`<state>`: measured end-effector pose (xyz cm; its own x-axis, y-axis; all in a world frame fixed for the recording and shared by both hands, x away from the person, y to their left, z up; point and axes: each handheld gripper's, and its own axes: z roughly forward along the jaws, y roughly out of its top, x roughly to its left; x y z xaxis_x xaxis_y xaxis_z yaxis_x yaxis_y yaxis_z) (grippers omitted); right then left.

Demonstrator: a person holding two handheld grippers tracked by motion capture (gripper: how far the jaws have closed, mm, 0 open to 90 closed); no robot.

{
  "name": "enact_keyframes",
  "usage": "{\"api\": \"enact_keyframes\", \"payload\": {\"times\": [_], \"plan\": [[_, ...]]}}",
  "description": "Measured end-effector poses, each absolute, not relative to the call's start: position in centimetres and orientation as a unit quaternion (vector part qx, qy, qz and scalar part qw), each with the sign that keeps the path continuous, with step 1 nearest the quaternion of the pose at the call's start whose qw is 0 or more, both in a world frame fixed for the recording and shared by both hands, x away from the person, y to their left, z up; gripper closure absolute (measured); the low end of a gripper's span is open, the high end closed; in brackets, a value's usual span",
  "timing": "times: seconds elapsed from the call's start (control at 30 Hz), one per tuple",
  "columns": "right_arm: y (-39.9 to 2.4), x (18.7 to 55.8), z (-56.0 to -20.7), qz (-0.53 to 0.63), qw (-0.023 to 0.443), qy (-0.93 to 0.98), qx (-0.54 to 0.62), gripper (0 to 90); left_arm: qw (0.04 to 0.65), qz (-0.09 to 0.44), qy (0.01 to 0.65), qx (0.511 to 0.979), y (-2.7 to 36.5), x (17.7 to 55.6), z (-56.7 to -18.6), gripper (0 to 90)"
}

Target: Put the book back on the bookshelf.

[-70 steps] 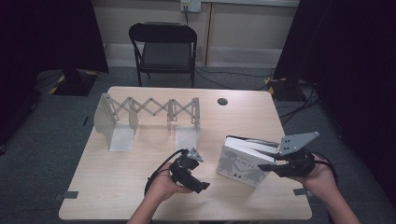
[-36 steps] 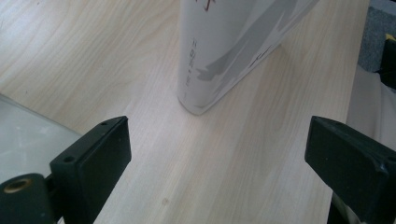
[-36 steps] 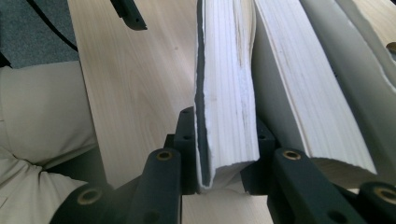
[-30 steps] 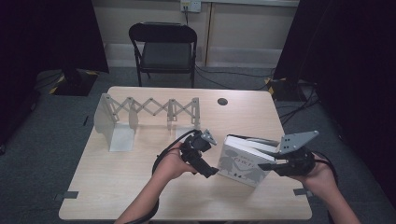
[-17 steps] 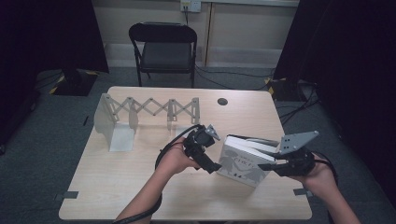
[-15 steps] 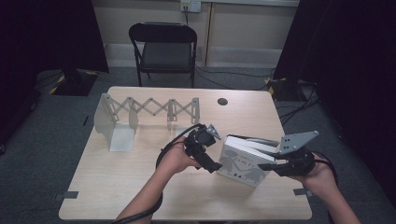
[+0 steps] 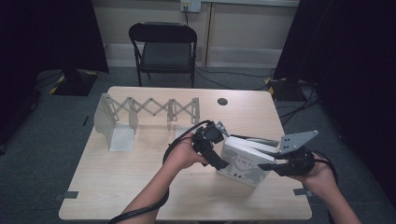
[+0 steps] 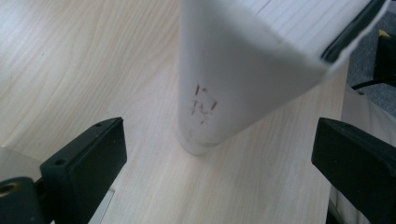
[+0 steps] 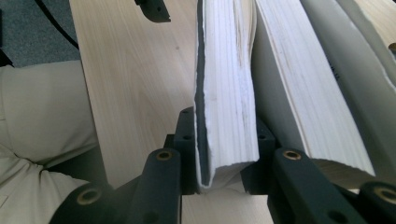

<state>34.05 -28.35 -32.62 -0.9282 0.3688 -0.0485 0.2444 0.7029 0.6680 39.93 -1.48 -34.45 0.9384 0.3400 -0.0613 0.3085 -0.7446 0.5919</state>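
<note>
A small group of white books [image 7: 243,162] stands leaning on the right part of the table. My right gripper [image 7: 267,166] is shut on the outermost book [image 9: 226,88], its jaws clamped on both sides of the book's lower edge [image 9: 224,156]. Other thick books [image 9: 303,102] lean beside it. My left gripper [image 7: 218,159] is at the books' left end, open. In the left gripper view its jaws [image 8: 219,163] stand wide apart around a white book corner with a small red mark [image 8: 219,84], not touching it.
A white accordion-style rack [image 7: 144,109] stands stretched across the back left of the light wooden table [image 7: 130,186]. A small dark disc [image 7: 222,101] lies near the back edge. A black chair [image 7: 166,46] stands behind the table. Cables trail from both grippers.
My left gripper has moved from the front middle of the table rightwards and up to the left end of the books. The right gripper and its book have stayed put.
</note>
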Motion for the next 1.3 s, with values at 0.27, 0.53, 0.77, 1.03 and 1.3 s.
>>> {"api": "enact_keyframes", "payload": {"times": [0.27, 0.53, 0.77, 1.03, 1.3], "plan": [[-28.4, 34.1, -32.7, 0.347, 0.089, 0.919, 0.165, 71.8, 0.309, 0.028, 0.153, 0.938, -3.1, 40.1, -33.8, 3.4], [-28.4, 34.1, -32.7, 0.347, 0.088, 0.919, 0.165, 71.5, 0.31, 0.03, 0.146, 0.939, -4.1, 40.5, -33.9, 4.5], [-28.5, 34.1, -32.9, 0.35, 0.091, 0.917, 0.166, 69.7, 0.318, 0.017, 0.13, 0.939, -5.2, 40.2, -33.9, 10.5], [-28.7, 33.9, -33.0, 0.357, 0.09, 0.914, 0.17, 67.7, 0.306, 0.011, 0.143, 0.941, -5.8, 40.2, -33.5, 15.5], [-28.8, 33.9, -33.0, 0.361, 0.088, 0.912, 0.174, 68.5, 0.293, 0.004, 0.154, 0.944, -6.3, 40.2, -33.4, 13.6]]}}
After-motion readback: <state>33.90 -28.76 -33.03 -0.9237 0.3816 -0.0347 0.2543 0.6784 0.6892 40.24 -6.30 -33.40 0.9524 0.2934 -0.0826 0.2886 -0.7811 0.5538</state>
